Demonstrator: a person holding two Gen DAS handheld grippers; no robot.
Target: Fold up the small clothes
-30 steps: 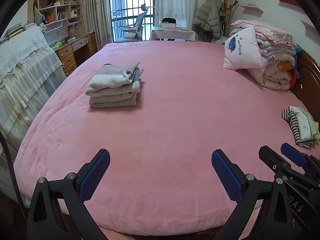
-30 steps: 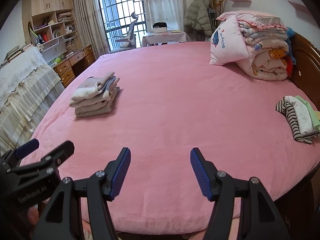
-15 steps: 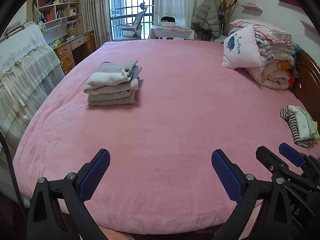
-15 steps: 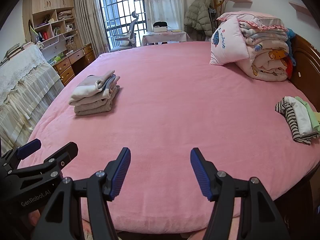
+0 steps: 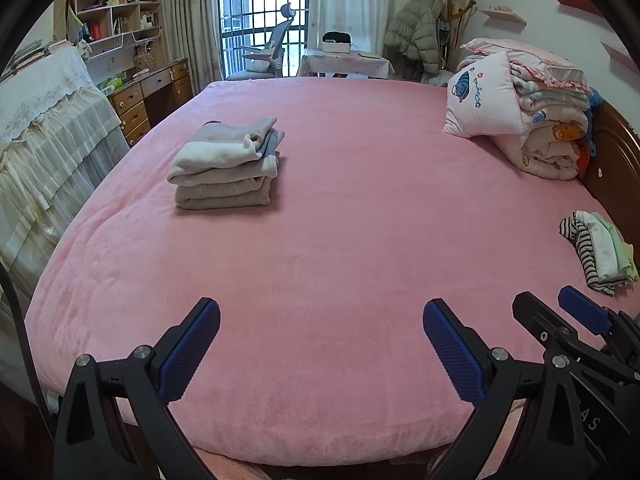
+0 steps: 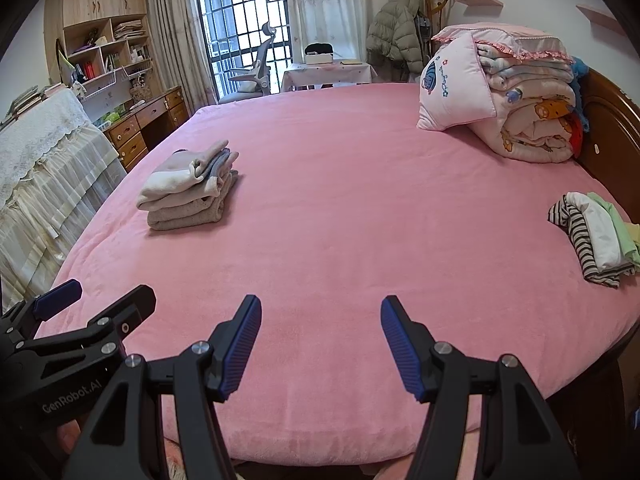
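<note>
Pink bed [image 5: 320,240] fills both views; its near and middle ground carries no garment. Bedding stack [image 6: 524,96] with a pillow against it sits at the far right by the wooden headboard [image 6: 608,128]. Folded pile [image 5: 226,164] of cream and beige pieces lies left of centre, well apart from both tools, edges squared, so judged done. Small heap of unfolded clothes [image 6: 592,236] at the right edge of the bed, beside the headboard: striped piece outermost on its left, then white, then green, with yellow at the frame edge. Judged the next work. Its long axis runs away from the camera and slightly rightward, roughly along the bed's right edge. Right gripper [image 6: 320,344] hovers over the near edge of the bed, jaws parted with nothing between them, pads off the fabric. Left gripper [image 5: 320,344] just beside it on the left, jaws spread wider, likewise empty. In the left wrist view the right tool stands between the left jaws and the heap, so the right hand is the nearer one. The heap lies forward and well to the right of the right jaws, off their line. Judgement: the coming reach calls for a swing rightward and ahead, meeting the striped edge first, before a piece can be drawn out to the open middle of the bed for folding.
</note>
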